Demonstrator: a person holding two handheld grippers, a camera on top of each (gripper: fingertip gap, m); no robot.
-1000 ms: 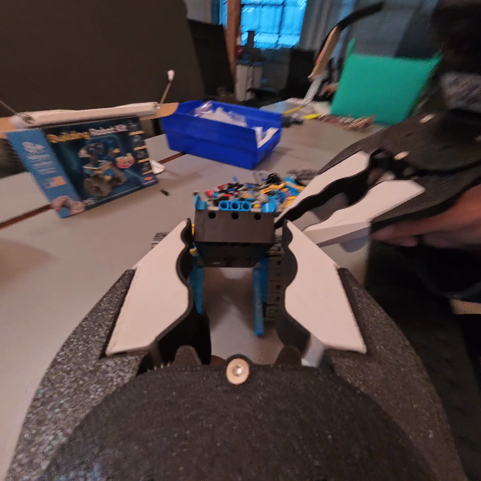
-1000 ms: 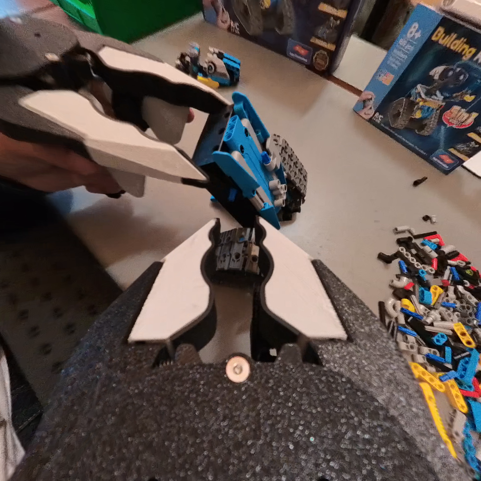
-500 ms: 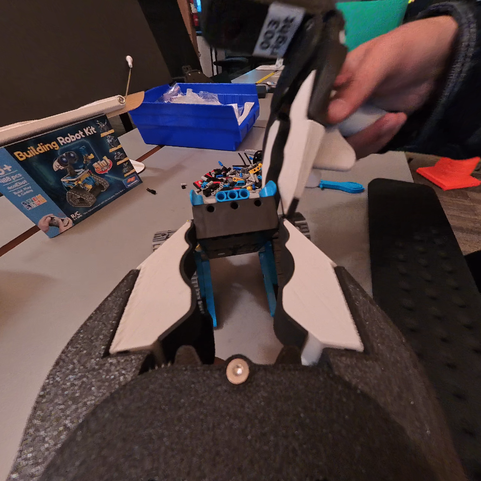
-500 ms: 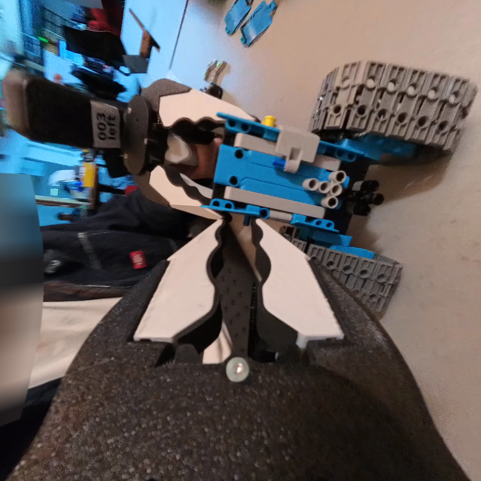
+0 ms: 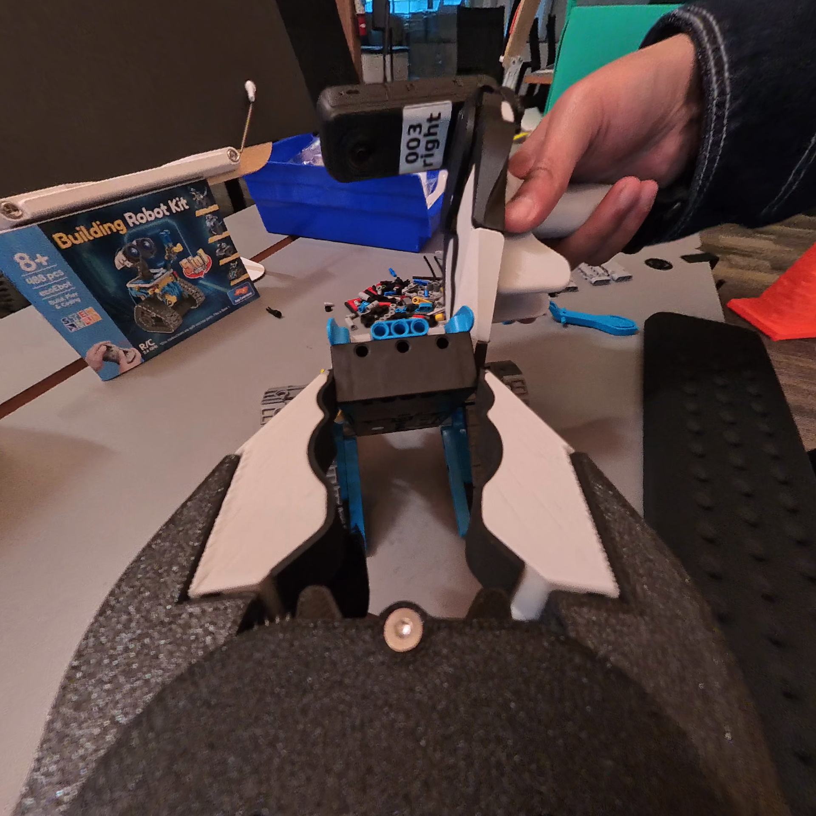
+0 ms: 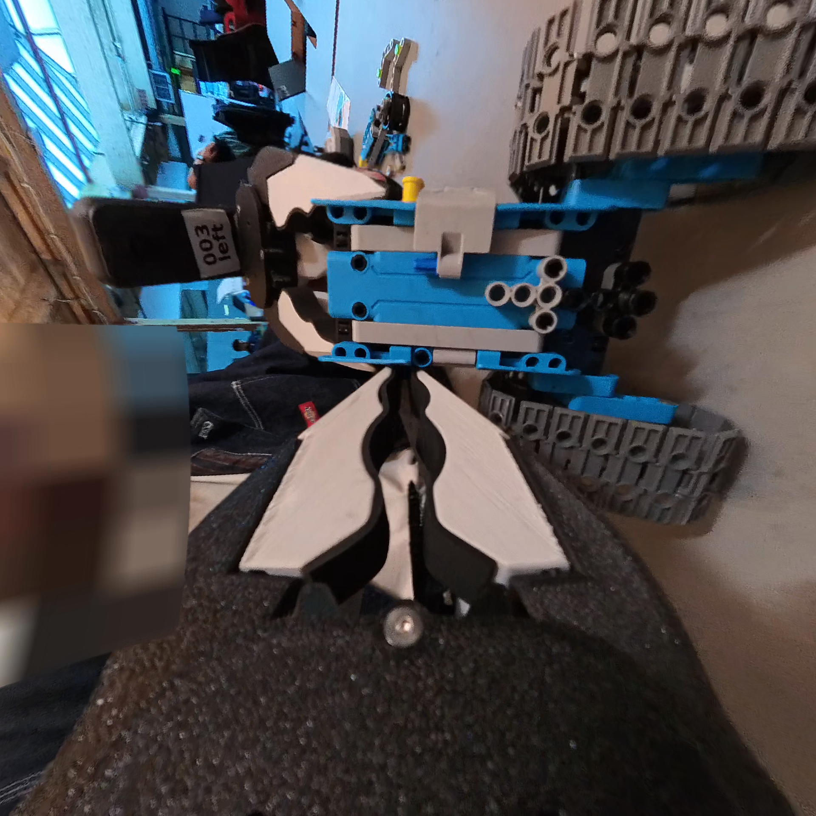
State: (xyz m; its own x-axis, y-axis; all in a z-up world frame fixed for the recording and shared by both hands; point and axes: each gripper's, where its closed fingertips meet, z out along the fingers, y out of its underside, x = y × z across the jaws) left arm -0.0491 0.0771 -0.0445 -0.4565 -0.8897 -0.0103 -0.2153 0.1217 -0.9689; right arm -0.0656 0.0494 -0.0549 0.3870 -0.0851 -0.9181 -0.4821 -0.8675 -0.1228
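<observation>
We count two grippers, one tracked toy robot, one printed kit box, one blue bin, one loose pile of small parts and one blue plastic tool on the grey table [image 5: 132,463]. The toy robot [image 5: 402,379] is a block-built vehicle: a black block at the end facing us, blue beams and plates over grey ones, a small yellow peg on one side, and two grey link tracks [image 6: 618,459] (one along each flank). It sits on the table in front of the parts pile [image 5: 393,296], and its long axis runs straight away from the left gripper [image 5: 402,388], the black end nearest us. That left gripper has its white fingers spread about as wide as the body and pressed against both sides of the black block, gripping it. The right gripper [image 6: 404,375], held in a hand [image 5: 609,145], comes down from above at the robot's right edge; its fingers are almost together, tips against a thin blue side beam, though we cannot tell whether they pinch it. The kit box [image 5: 128,273] stands to the left, the blue bin [image 5: 344,212] behind, the blue tool [image 5: 591,320] to the right.
</observation>
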